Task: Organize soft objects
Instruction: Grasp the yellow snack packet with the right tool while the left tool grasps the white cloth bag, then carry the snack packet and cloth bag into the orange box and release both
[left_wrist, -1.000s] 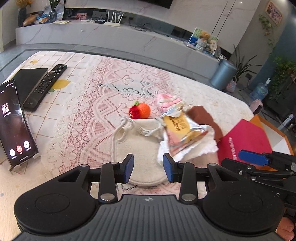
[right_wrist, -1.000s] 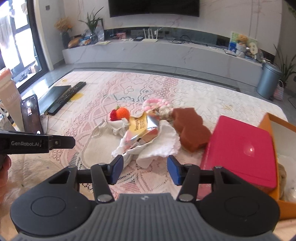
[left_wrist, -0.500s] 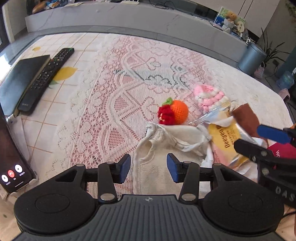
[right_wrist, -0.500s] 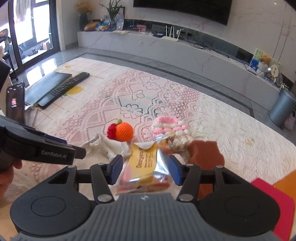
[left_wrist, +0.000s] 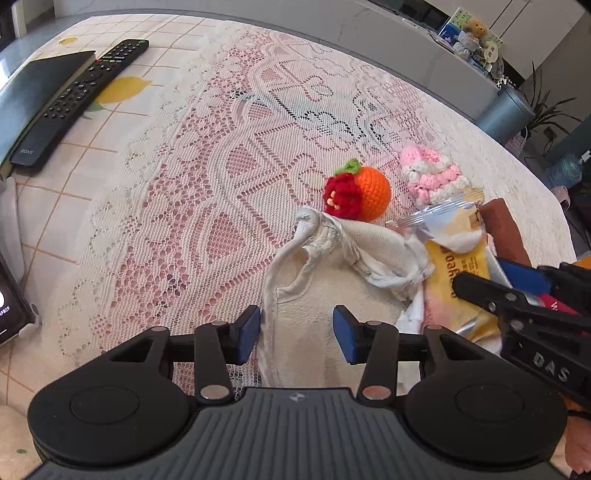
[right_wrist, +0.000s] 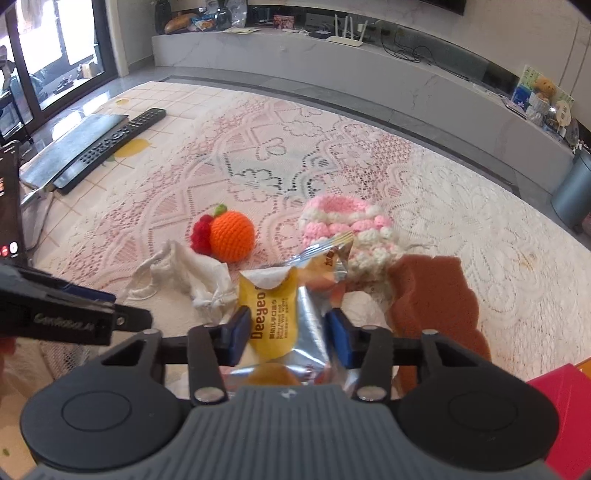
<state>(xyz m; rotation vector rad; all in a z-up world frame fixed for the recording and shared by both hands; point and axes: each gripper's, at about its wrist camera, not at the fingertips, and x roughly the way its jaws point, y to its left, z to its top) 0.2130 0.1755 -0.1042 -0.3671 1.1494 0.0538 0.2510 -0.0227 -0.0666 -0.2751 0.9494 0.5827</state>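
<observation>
**Caller:** Where's the wipes packet right now?

**Me:** Dead centre of my right-wrist view. The yellow and silver wipes packet (right_wrist: 284, 317) sits between the 2 blue pads of my right gripper (right_wrist: 287, 334), lying partly on the cream drawstring bag (right_wrist: 192, 277). Jaws are spread and I can't see either pad pressing the foil, so I'd call it straddling the packet rather than gripping it.

**Caller:** And your left?

**Me:** Left gripper (left_wrist: 296, 334) is spread wide too, over the drawstring bag's body (left_wrist: 314, 302), left pad right at the cloth's edge seam, nothing pinched. The bag's gathered neck bunches up toward 12 o'clock, close to the crocheted orange (left_wrist: 371, 192) and the red knitted flower (left_wrist: 341, 195) against it.

**Caller:** How will that packet handle?

**Me:** My guess: light, crinkly, slick foil over a soft wad of wipes. It should squash and could slide out if I nip a corner. I'd close across the fat middle, on the yellow printed part, not the flared crimped seal at 12 o'clock.

**Caller:** What about the rest?

**Me:** The pink and white crochet piece (right_wrist: 351, 225) at 1 o'clock and the brown sponge (right_wrist: 432, 295) at 3 o'clock look soft and forgiving. The bag is limp cloth, so I'd take its neck or cord.
</observation>
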